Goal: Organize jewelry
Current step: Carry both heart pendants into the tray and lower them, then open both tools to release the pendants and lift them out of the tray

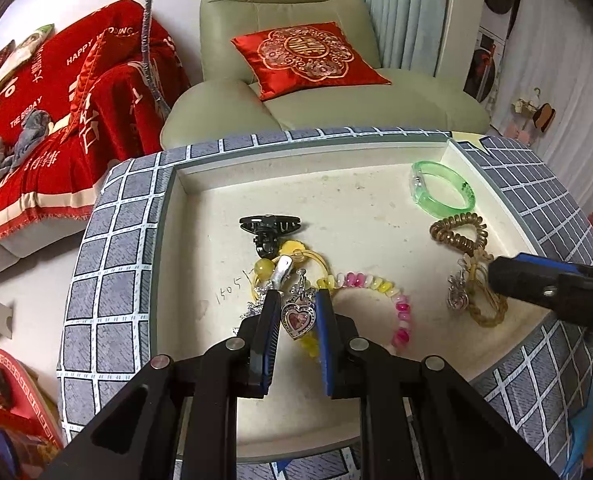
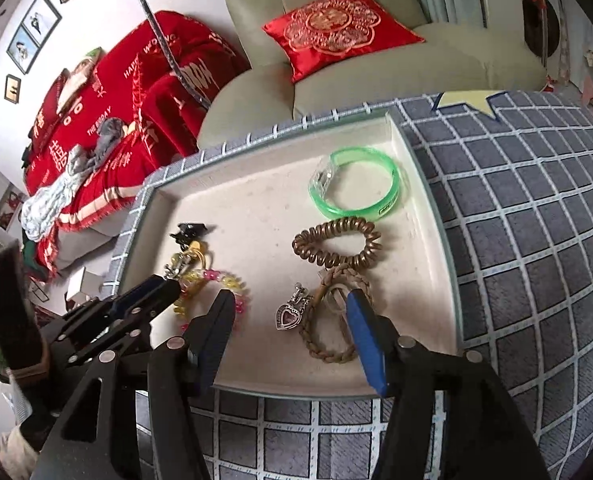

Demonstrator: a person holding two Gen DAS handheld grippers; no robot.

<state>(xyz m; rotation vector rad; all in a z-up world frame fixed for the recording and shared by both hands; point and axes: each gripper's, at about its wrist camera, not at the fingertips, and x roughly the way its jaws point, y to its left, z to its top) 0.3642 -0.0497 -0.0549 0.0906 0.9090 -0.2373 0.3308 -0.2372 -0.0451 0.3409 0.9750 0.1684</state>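
Right, the tray sits on the checked surface and holds all the jewelry, so far half sorted. Clock positions are as the right wrist view shows the tray. The bangle lies alone at 1 o'clock. The coil tie is just below it at about 3, and the braid is at 5 with a second charm touching its left edge. That looks like a loose "sorted" column down the right side. The clip, the yellow ties and the bead bracelet are still heaped at 8 to 9. The left tool is over that heap, jaws nearly together and pinching a heart charm by its edges. My read is that it's being pulled clear of the tangle. The right tool is spread wide over the braid and second charm and grips nothing. Its right finger overlaps the braid, but I can't tell if it touches. Likely a drop zone for small pieces. Main risk: the charm's chain may snag the yellow ties on the way out.
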